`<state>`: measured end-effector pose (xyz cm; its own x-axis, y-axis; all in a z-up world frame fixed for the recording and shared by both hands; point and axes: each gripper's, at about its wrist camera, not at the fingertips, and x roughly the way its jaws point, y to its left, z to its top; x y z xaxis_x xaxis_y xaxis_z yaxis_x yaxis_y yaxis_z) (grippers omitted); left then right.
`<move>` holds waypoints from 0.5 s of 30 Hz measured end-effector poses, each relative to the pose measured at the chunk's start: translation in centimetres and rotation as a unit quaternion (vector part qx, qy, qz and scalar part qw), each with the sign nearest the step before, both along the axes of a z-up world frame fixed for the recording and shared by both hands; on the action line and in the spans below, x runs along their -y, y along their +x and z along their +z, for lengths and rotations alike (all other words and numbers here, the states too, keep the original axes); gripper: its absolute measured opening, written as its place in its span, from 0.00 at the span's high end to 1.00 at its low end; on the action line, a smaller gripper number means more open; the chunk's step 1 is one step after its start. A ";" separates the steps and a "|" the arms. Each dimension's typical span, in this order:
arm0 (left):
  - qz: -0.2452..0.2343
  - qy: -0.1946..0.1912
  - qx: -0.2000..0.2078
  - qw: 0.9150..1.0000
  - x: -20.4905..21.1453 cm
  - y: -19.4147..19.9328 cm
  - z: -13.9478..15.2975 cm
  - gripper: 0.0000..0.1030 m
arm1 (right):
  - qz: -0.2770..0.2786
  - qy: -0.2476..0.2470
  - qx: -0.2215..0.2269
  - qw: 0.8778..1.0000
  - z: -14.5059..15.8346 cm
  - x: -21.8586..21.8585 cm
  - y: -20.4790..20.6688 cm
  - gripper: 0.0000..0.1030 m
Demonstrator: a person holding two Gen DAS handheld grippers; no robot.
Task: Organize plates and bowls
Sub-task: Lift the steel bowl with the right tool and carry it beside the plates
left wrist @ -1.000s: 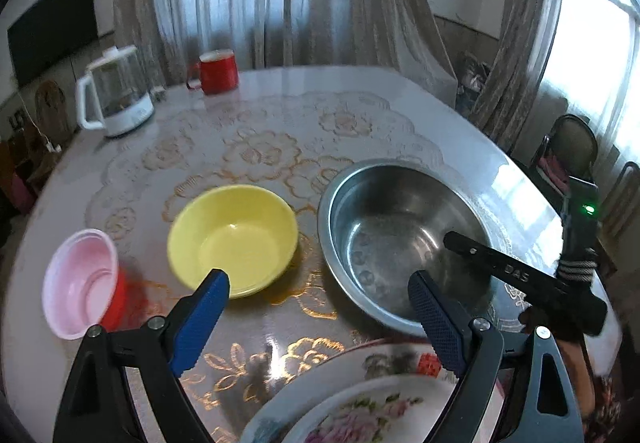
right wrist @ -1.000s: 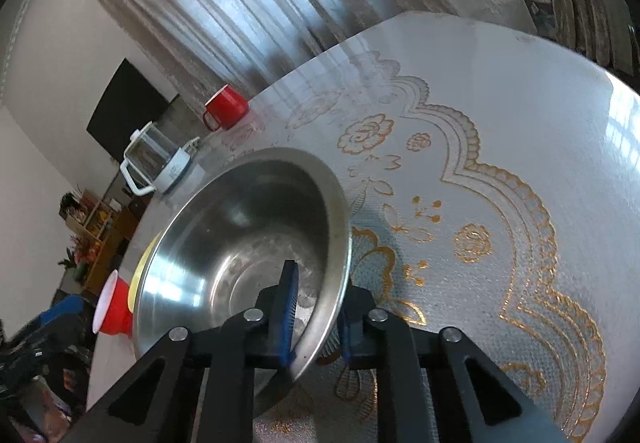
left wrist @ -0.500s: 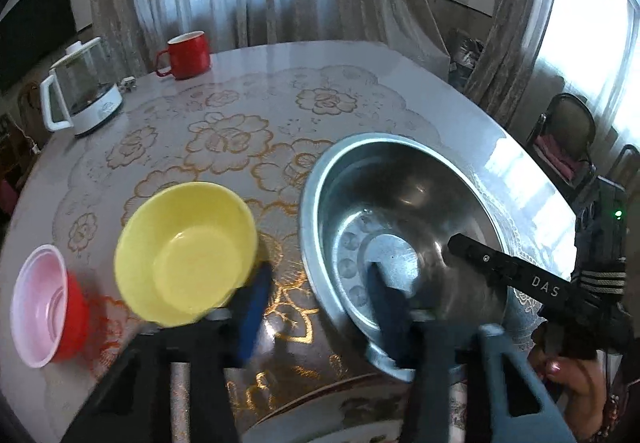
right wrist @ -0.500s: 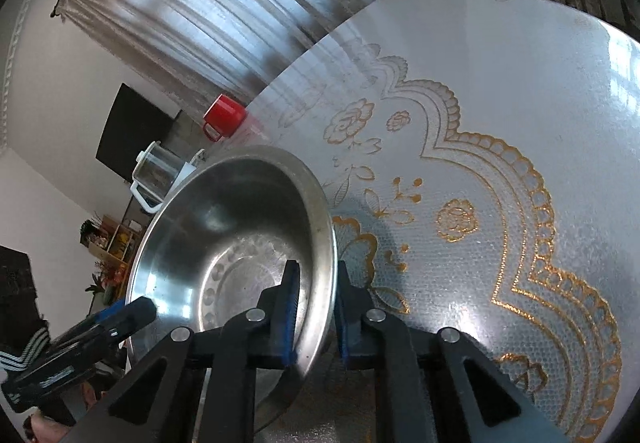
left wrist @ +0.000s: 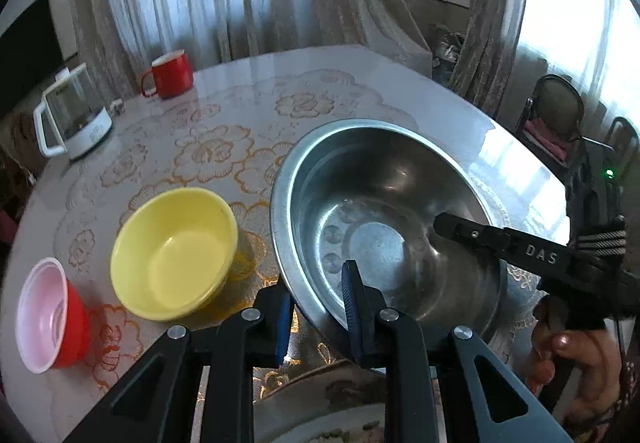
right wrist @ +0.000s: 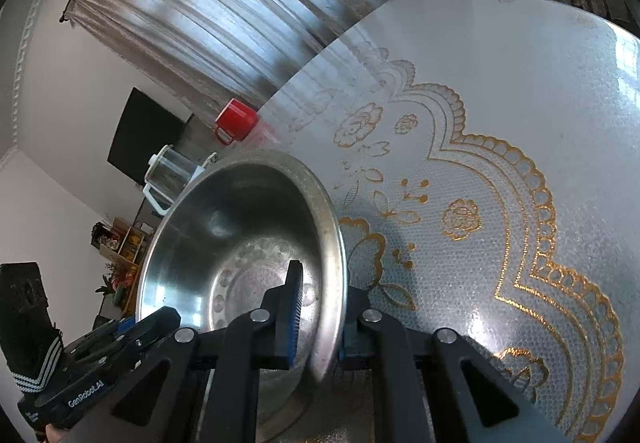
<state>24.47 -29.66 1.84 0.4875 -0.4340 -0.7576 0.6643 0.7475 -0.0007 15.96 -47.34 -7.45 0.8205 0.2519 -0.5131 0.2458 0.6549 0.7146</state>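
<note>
Left gripper (left wrist: 318, 307): clamped on near rim of steel basin (left wrist: 384, 211), frame centre-right. Right gripper (right wrist: 320, 317): closed on the basin's opposite rim. Floral plate (left wrist: 320, 403): seen at btm edge. Yellow bowl (left wrist: 174, 253), pink-lined red bowl (left wrist: 48, 315): lower left. Red mug (left wrist: 170, 75), glass kettle (left wrist: 74, 119): upper left, on table (left wrist: 360, 83).

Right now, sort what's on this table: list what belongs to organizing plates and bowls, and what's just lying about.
Belongs to the job:
steel basin, gripped at its rim by left gripper and right gripper
yellow bowl
pink-lined red bowl
floral plate

Lying about:
red mug
glass kettle
</note>
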 end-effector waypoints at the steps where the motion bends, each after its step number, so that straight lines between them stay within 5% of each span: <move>1: -0.001 -0.003 0.002 1.000 0.0 -0.2 0.1 0.78 | 0.000 0.001 0.007 1.000 0.1 0.0 -0.2 0.88; 8: -0.017 -0.029 0.009 0.999 -0.6 -2.3 1.6 0.77 | -0.012 -0.004 0.056 0.998 1.2 0.1 -1.8 0.88; 15: -0.009 -0.063 0.021 0.998 -2.6 -3.5 3.6 0.77 | -0.004 -0.089 0.043 0.995 4.4 -2.5 -2.9 0.88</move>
